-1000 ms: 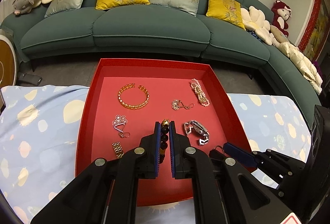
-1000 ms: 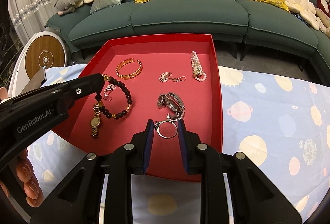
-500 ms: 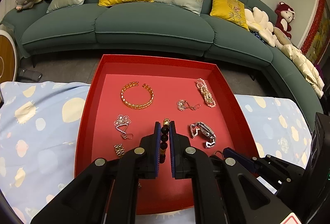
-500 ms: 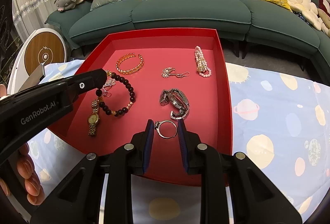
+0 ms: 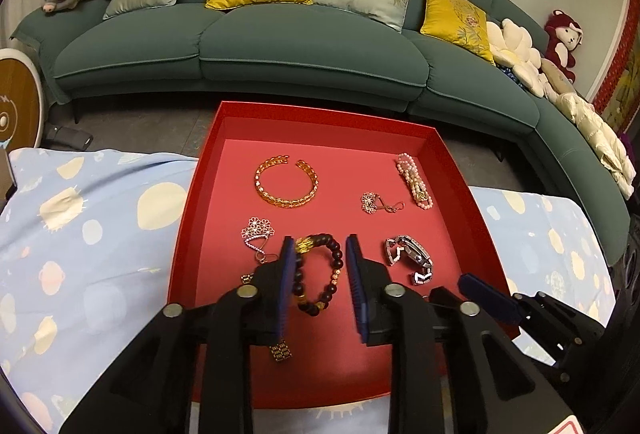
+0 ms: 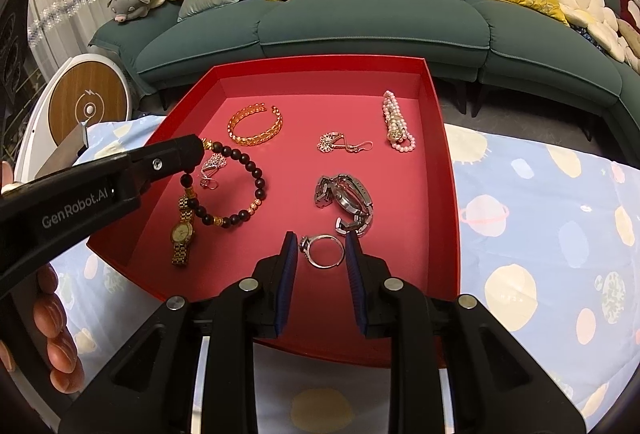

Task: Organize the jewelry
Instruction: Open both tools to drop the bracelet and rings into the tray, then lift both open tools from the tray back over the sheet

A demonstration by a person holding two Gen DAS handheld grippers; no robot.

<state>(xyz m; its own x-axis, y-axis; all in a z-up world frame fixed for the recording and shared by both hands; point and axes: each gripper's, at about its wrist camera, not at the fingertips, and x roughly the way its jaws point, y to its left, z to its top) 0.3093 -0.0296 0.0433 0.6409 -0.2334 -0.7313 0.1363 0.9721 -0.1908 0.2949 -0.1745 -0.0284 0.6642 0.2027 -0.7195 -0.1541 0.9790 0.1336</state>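
Your left gripper (image 5: 320, 254) is opening, the dark wooden bead bracelet (image 5: 320, 274) lying loose between its jaws (in the red tray (image 5: 200, 194)); your right gripper (image 6: 320, 250) brackets the silver ring (image 6: 324, 251), whether pinched I cannot tell.

Red tray (image 6: 440, 138) holds all jewelry, lying flat. Gold cuff (image 6: 256, 128) at 11 o'clock, pearl bracelet (image 6: 396, 122) at 1, earring (image 6: 340, 145) between them. Dark bead bracelet (image 6: 236, 190) at 9, gold watch (image 6: 183, 232) at 8, steel watch (image 6: 348, 200) centre-right, silver ring (image 6: 324, 252) at 6.
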